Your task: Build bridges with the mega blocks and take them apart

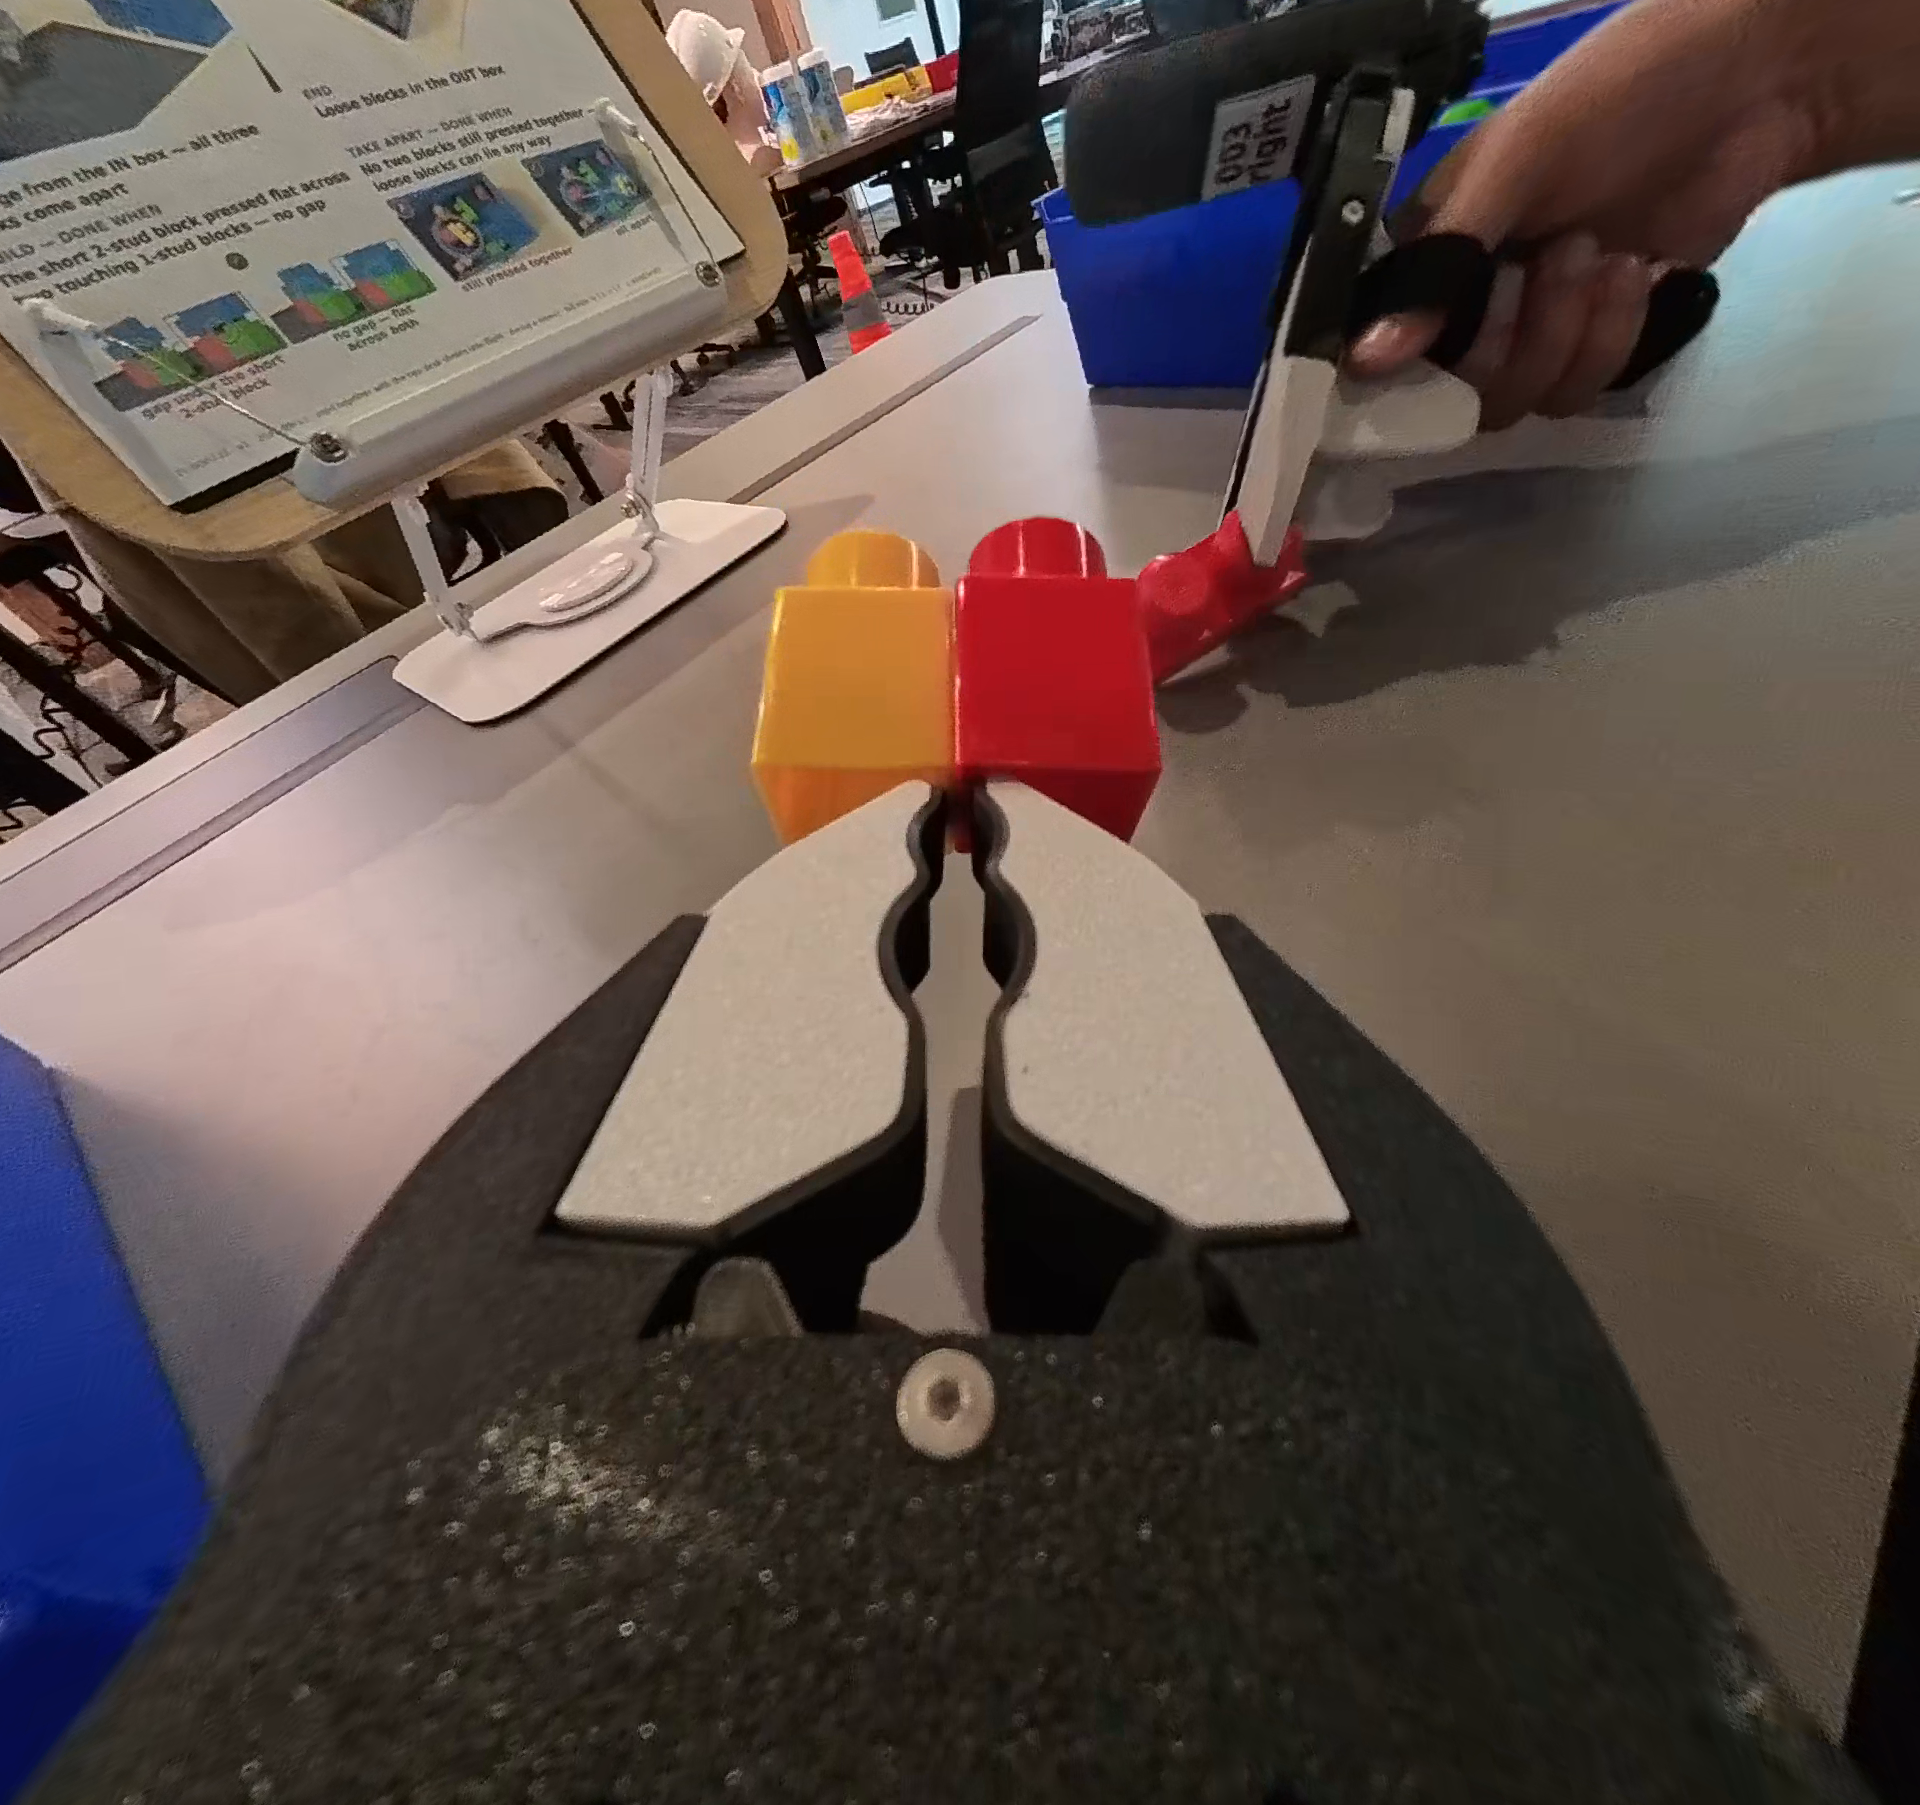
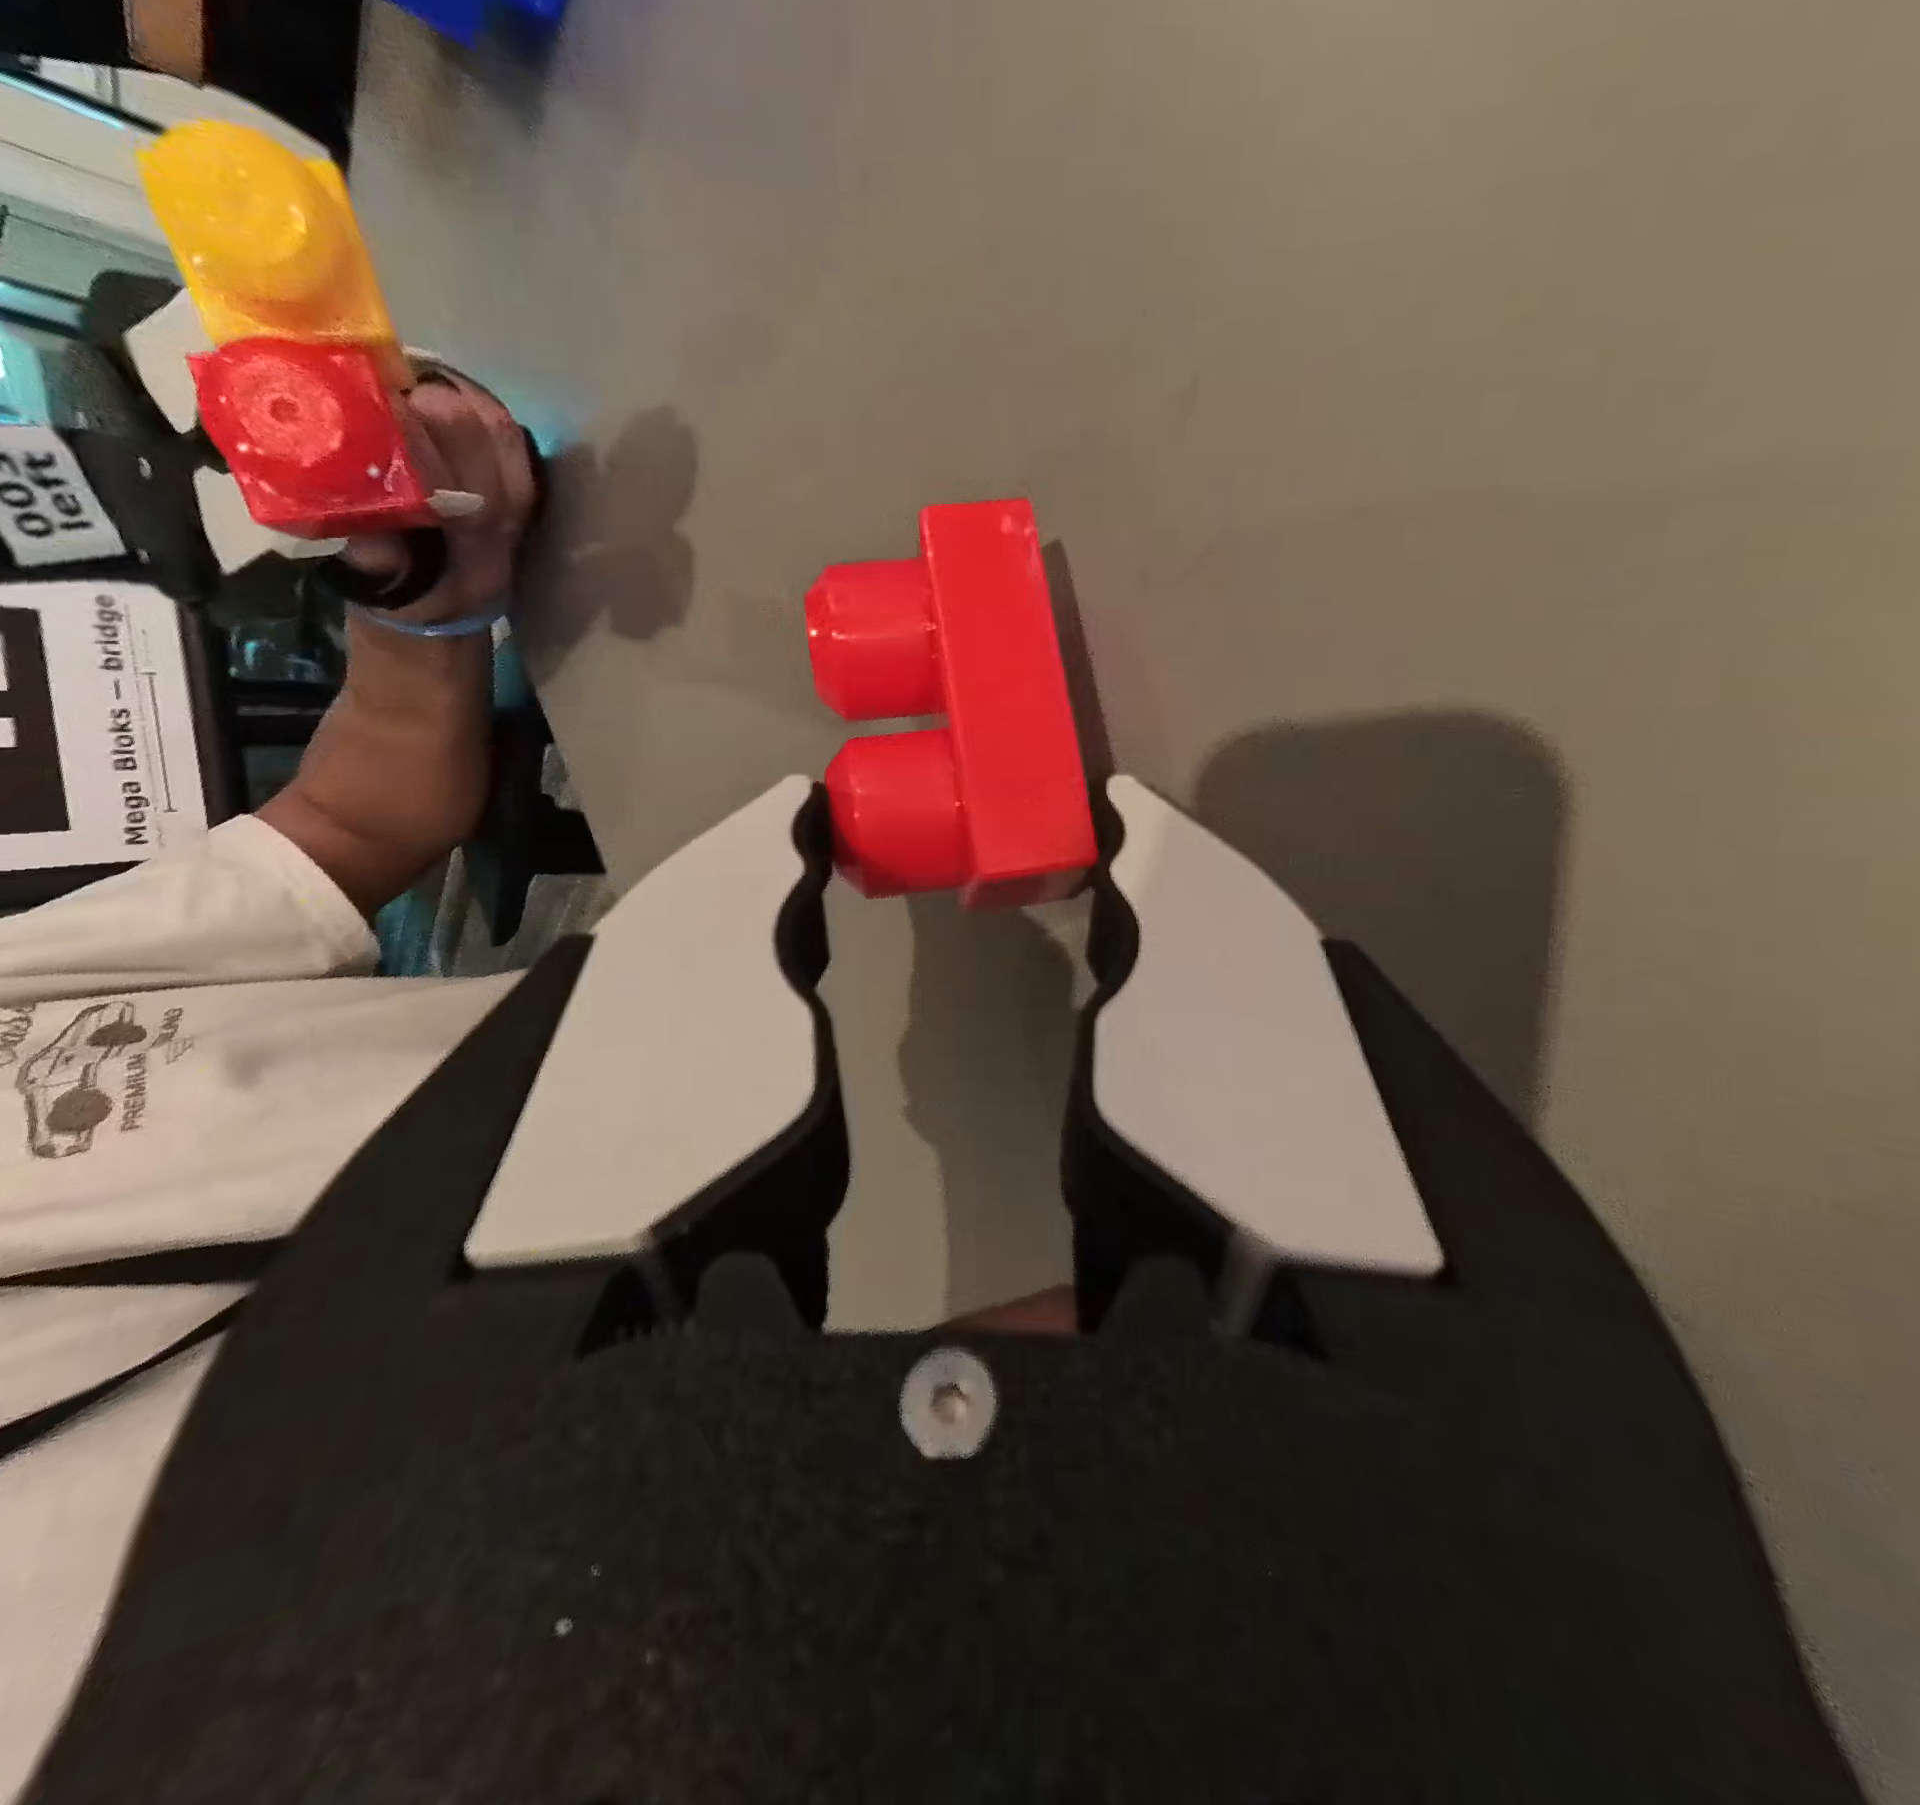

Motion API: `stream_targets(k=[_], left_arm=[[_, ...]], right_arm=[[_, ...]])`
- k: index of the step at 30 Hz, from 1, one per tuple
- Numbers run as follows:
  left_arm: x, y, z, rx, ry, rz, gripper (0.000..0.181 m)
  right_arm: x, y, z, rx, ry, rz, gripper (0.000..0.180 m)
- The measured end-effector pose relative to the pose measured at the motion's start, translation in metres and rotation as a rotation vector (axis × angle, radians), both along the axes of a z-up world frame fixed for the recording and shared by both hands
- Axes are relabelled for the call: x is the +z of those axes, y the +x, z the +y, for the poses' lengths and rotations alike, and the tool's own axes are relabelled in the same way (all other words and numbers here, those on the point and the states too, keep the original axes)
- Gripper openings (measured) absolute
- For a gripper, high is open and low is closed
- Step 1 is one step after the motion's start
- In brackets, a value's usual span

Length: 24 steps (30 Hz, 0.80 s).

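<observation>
On the grey surface (image 1: 1455,924) a yellow block (image 1: 857,685) and a red block (image 1: 1049,685) stand upright, side by side and touching, one stud each. The left hand-held gripper (image 1: 961,810) is clenched almost fully, a slim gap left between its fingers and nothing in them; its tips sit at the near faces of the pair, right at the seam.

The flat red two-stud block (image 2: 961,706) lies tipped on its side just beside the red block. The right hand-held gripper (image 2: 961,820) is spread around its near end, one finger at a stud, the other at the block's underside. Whether it already pinches the block is hard to tell; it looks poised rather than grasping.

These blocks are probably light, stiff, hollow plastic with glossy, slippery faces. A grip across stud and base may let the piece twist; squeezing the two long flat sides would likely hold it steadier for pressing down across the pair.

The left wrist view shows the pair's height, an instruction card on a stand (image 1: 343,228) and a blue bin (image 1: 1174,301). The right wrist view alone shows the two-stud block's stud layout and the stud tops of the pair.
</observation>
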<state>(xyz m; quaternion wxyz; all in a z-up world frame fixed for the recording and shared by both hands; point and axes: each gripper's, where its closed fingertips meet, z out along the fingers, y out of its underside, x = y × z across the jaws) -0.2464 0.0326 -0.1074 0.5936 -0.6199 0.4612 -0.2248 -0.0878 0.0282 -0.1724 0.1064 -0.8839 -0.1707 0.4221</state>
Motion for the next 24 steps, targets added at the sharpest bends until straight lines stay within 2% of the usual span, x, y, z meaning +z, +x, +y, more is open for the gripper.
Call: stream_targets(k=[6, 8, 12, 15, 19, 21, 24], left_arm=[[0.0, 0.0, -0.001, -0.008, -0.003, 0.0, 0.003], [0.0, 0.0, -0.001, -0.011, -0.001, 0.001, 0.003], [-0.001, 0.001, -0.002, -0.015, 0.0, 0.003, 0.004], [-0.001, 0.001, -0.002, -0.016, -0.001, 0.007, 0.004], [-0.002, 0.002, -0.002, -0.014, 0.003, 0.017, 0.004], [-0.003, 0.002, -0.002, -0.013, 0.003, 0.021, 0.004], [-0.004, 0.003, -0.001, -0.014, -0.003, 0.029, 0.004]], right_arm=[[0.003, 0.003, 0.003, 0.017, -0.007, -0.039, 0.048], [0.0, 0.004, 0.005, 0.0, 0.001, -0.046, 0.058], [0.005, 0.011, 0.01, -0.032, 0.07, -0.045, 0.062], [0.033, 0.011, 0.01, -0.007, 0.287, -0.07, 0.063], [0.06, -0.003, -0.015, 0.155, 0.791, -0.312, 0.062], [0.061, -0.018, -0.04, 0.339, 0.994, -0.431, 0.061], [0.054, -0.019, -0.058, 0.677, 1.164, -0.674, 0.063]])
